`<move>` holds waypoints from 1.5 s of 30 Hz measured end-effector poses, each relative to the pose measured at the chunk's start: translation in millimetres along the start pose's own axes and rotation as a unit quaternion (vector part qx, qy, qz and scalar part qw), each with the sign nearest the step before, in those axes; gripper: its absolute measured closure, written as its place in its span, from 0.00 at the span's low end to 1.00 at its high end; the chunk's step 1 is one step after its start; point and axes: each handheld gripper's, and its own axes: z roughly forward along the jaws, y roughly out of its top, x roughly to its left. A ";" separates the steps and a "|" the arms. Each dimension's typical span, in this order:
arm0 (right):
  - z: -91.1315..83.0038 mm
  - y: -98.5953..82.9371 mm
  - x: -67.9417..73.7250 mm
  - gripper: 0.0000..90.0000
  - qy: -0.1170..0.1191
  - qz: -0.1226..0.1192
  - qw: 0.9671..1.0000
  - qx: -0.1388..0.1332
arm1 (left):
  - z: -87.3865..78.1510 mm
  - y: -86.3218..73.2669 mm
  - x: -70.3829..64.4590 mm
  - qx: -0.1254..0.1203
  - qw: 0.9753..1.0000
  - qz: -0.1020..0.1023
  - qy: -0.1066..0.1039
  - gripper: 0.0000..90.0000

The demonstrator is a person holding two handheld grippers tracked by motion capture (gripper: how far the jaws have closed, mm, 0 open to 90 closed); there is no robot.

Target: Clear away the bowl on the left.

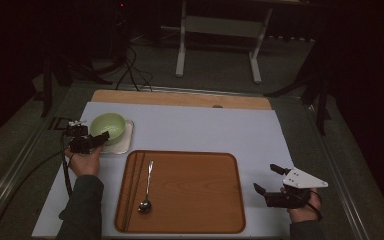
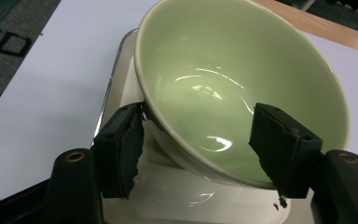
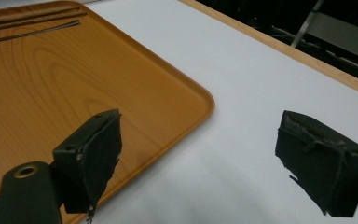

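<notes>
A pale green bowl (image 1: 107,125) (image 2: 242,84) stands on a small white tray (image 1: 124,144) (image 2: 119,63) at the mat's left. My left gripper (image 1: 98,139) (image 2: 200,149) is open, and the bowl's near rim lies between its jaws. One pad (image 2: 121,149) is against the bowl's outer wall, the other (image 2: 282,149) over the inside. My right gripper (image 1: 266,177) (image 3: 205,158) is open and empty, low over the white mat just right of a wooden tray (image 1: 190,200) (image 3: 42,88). On that tray lie a metal spoon (image 1: 147,187) and chopsticks (image 1: 133,182).
A white mat (image 1: 205,130) covers the table, with a wooden strip (image 1: 180,98) along its far edge. Bare mat lies behind and to the right of the wooden tray. Beyond the table stand a white frame (image 1: 217,35) and cables on the floor.
</notes>
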 end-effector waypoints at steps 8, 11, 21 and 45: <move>0.5 0.1 0.5 0.16 0.001 0.000 1.000 0.001 | -0.1 0.5 5.6 0.009 1.000 -0.008 -0.018 0.47; 1.0 0.1 0.8 0.16 0.002 0.000 1.000 0.001 | 0.6 0.3 6.4 0.012 1.000 -0.010 -0.021 0.49; 0.6 0.0 0.7 0.16 0.001 -0.001 1.000 0.001 | 5.2 -4.3 8.5 0.031 0.999 -0.018 -0.024 0.63; 0.7 -0.1 0.9 0.16 0.002 -0.001 1.000 0.002 | 4.7 5.2 -0.1 0.047 0.999 -0.019 0.003 0.92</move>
